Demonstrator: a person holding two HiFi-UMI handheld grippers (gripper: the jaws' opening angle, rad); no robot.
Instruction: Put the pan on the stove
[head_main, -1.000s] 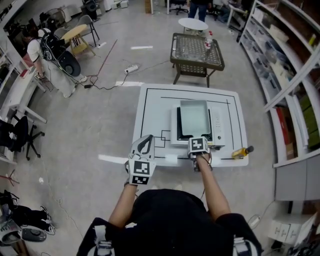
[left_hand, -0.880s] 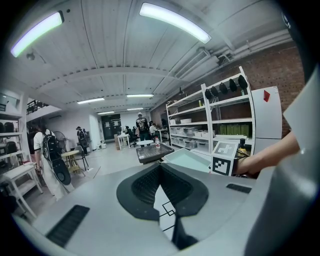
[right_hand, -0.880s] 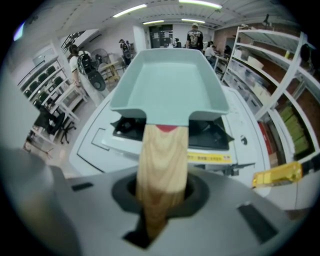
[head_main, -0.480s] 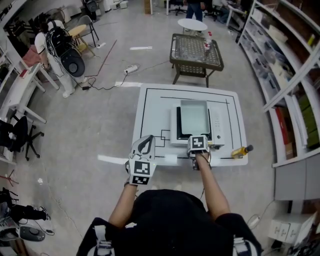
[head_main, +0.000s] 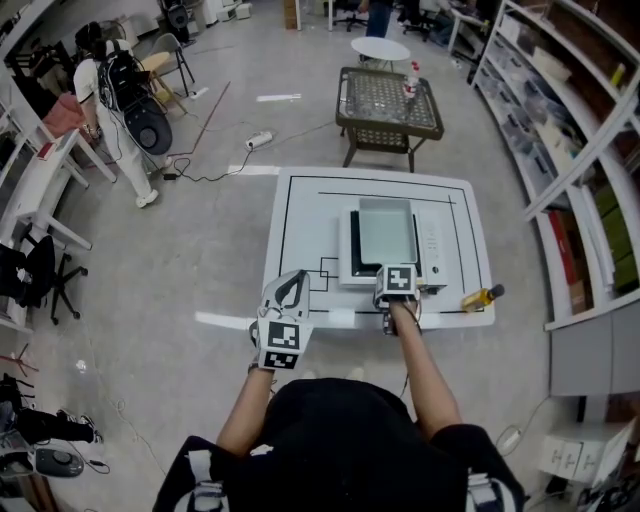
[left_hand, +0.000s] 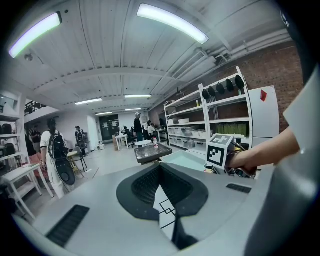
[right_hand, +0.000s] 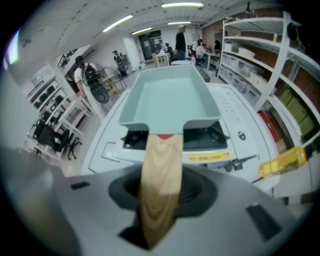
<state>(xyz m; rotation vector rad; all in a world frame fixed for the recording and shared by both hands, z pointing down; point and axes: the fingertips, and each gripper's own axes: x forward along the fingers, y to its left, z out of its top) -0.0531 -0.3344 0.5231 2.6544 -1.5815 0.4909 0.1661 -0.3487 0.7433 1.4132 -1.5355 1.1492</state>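
Pan (head_main: 388, 228), a pale teal rectangular one with a wooden handle (right_hand: 160, 190), is sitting flat on the black top of the stove (head_main: 437, 245), with its handle sticking out over the stove's near edge toward the person. The stove, a white countertop unit with a strip of controls along its right side, is standing at the middle of the white surface (head_main: 300, 230).

The right claw (head_main: 397, 268) is pointing steeply down at the stove's near edge, with the wooden handle lying between its jaws. Those jaws have just been opening, and in the right gripper view they are standing partly apart, with dark gaps showing on both sides of the handle, so the pads are not pressing on it.

The left claw (head_main: 297, 276) is hovering to the left of the stove, over the near left part of the surface and well apart from the pan. Its jaws are drawn together at the tips, leaving only a thin sliver through which the surface's black line markings are showing, and nothing is sitting between them.

A yellow bottle (head_main: 480, 296) with a dark cap is lying on its side to the right of the stove, near the surface's near right corner. Beyond the stove, a dark glass-topped table (head_main: 392, 100) is standing on the floor. A person with a backpack (head_main: 105, 100) is standing far off to the stove's left.
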